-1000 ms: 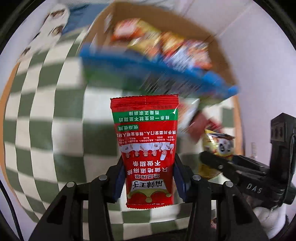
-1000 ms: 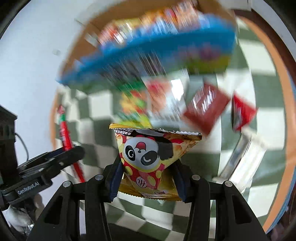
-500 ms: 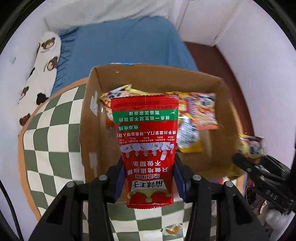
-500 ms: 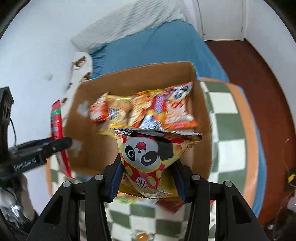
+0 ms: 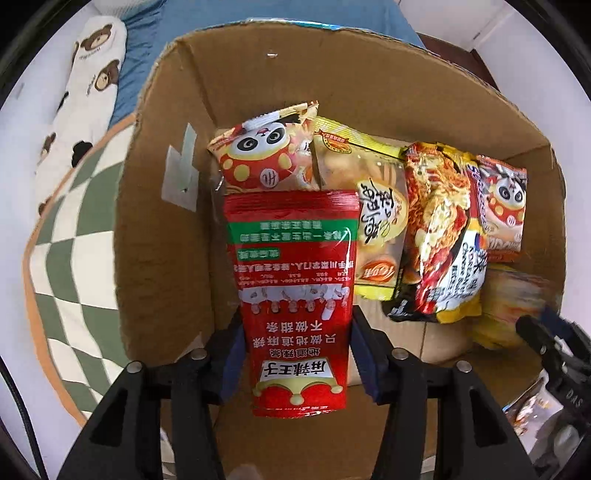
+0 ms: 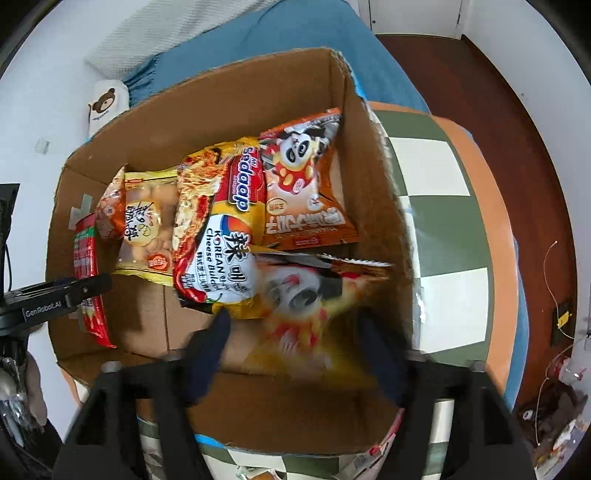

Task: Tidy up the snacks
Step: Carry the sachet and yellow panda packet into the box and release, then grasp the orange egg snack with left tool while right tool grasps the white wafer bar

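My left gripper [image 5: 295, 336] is shut on a red snack pouch [image 5: 293, 291] and holds it inside the cardboard box [image 5: 159, 221], near its left wall. The pouch and left gripper also show at the left of the right wrist view [image 6: 86, 280]. My right gripper [image 6: 295, 339] has its jaws spread wide; the blurred yellow panda snack bag [image 6: 314, 306] sits loose between them, over the right side of the box [image 6: 373, 177]. It also shows blurred in the left wrist view [image 5: 506, 306].
Several snack packs lie along the box's far wall: a panda bag [image 5: 266, 158], a yellow bag [image 5: 376, 218], a Korean cheese noodle pack [image 6: 218, 236] and an orange panda bag [image 6: 306, 184]. The box sits on a checkered tablecloth [image 6: 436, 206]. A blue bed [image 6: 295, 29] lies beyond.
Both grippers moved forward and down into the box. My right jaws have opened and the panda bag is slipping free. The left still holds the red pouch.
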Available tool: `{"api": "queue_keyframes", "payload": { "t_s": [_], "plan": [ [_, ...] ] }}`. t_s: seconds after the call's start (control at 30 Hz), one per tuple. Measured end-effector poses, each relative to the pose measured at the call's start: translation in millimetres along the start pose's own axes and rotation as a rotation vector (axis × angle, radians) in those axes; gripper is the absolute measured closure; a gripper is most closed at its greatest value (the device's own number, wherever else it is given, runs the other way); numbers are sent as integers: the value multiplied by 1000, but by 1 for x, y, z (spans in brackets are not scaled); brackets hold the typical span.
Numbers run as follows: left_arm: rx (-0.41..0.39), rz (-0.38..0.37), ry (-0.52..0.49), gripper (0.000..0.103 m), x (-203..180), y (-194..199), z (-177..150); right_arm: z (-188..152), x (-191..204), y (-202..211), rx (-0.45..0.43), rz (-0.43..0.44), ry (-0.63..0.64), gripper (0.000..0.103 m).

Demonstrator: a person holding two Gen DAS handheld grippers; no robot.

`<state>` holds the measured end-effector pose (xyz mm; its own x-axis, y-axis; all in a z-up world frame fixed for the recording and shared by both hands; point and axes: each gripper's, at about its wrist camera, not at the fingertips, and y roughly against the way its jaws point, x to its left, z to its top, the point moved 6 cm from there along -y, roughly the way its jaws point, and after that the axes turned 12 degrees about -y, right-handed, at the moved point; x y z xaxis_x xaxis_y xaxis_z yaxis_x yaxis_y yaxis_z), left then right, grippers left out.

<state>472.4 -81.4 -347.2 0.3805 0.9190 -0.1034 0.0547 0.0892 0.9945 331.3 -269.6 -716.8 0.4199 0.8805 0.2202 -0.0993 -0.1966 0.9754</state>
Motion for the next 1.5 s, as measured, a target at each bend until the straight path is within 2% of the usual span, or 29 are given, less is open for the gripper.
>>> {"api": "queue_keyframes", "payload": {
  "t_s": [0.03, 0.1, 0.17, 0.2, 0.27, 0.47, 0.67, 1.1, 1.5],
  "plan": [
    [-11, -23, 3, 47, -1, -1, 1, 1, 0, -2, 3, -8, 1, 24],
    [-20, -52, 5, 33, -5, -2, 2, 0, 5, -5, 11, -20, 18, 18],
    [-25, -61, -3, 24, -10, -1, 2, 0, 11, -7, 18, -30, 30, 9],
    [-28, -62, -6, 18, -12, -1, 2, -1, 14, -7, 17, -41, 36, 8],
    [-31, -53, -15, 15, -16, 0, 0, 0, 17, -7, 9, -55, 45, 6],
    [-70, -11, -13, 14, -20, 5, -9, -2, 24, 1, -23, -65, 59, 6],
    [-172, 39, 7, 14, -23, 25, -30, -12, 32, 15, -74, -53, 81, 6],
    [-405, 123, 9, 14, -34, 89, -94, -52, 38, 62, -240, -8, 114, 6],
    [-539, 150, -18, 14, -64, 141, -145, -102, 45, 128, -388, 29, 163, 6]
  ]
}}
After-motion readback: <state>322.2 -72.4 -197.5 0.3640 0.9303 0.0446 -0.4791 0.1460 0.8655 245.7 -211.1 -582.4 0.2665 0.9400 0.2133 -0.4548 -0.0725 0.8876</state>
